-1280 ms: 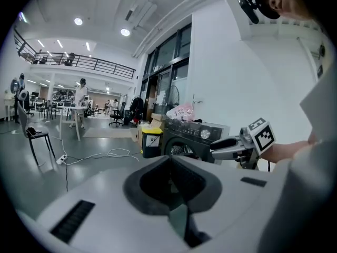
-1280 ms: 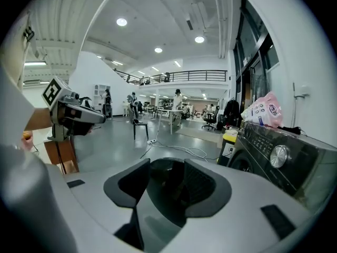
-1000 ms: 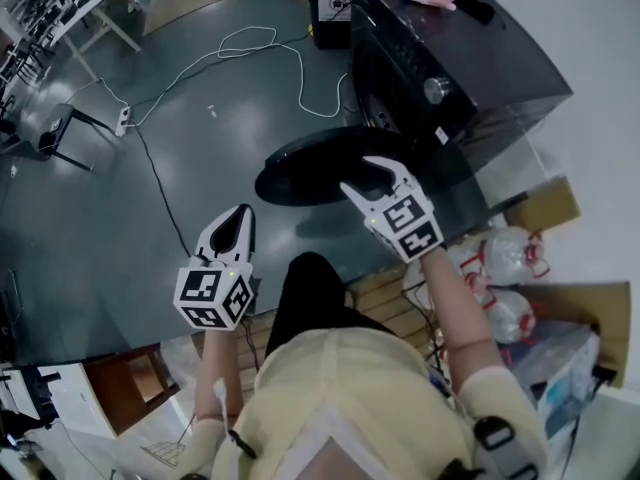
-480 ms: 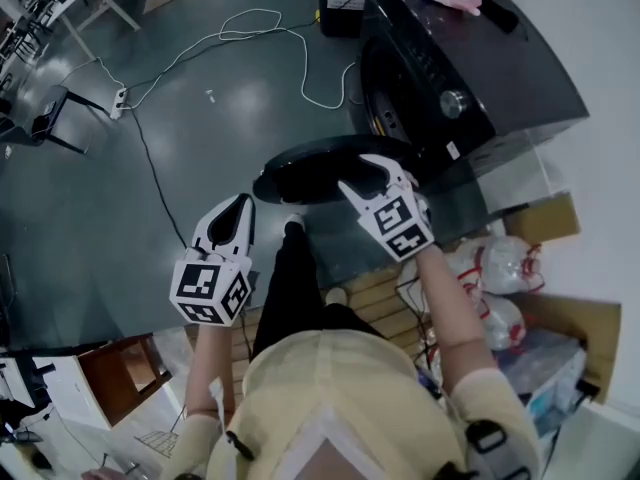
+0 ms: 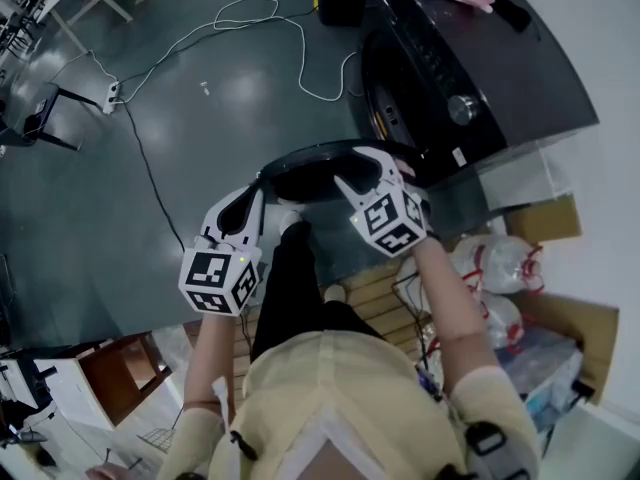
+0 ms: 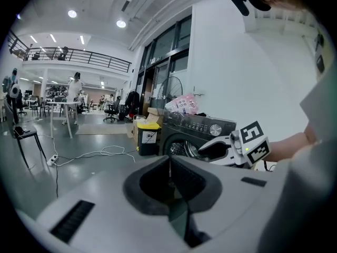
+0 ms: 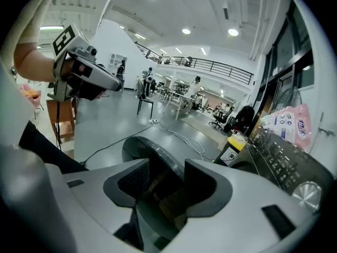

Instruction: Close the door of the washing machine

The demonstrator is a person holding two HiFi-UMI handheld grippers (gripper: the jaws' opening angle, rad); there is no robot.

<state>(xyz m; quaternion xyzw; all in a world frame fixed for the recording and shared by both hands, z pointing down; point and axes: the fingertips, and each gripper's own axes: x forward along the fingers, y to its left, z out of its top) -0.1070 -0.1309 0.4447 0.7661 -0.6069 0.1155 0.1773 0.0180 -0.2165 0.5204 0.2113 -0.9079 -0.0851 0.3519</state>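
I have the dark grey front-loading washing machine (image 5: 500,58) at the far right edge of the grey floor, with its drum mouth uncovered. Its round dark door (image 5: 310,173) is swung wide out from the machine's front, so the closing is not yet done. My right gripper (image 7: 167,175) has its jaws apart, straddling the door's curved rim without clamping it. I judge it is placed there to push the door home. My left gripper (image 6: 169,175) is closed on nothing, its tips near the door's outer edge, probably in reserve.
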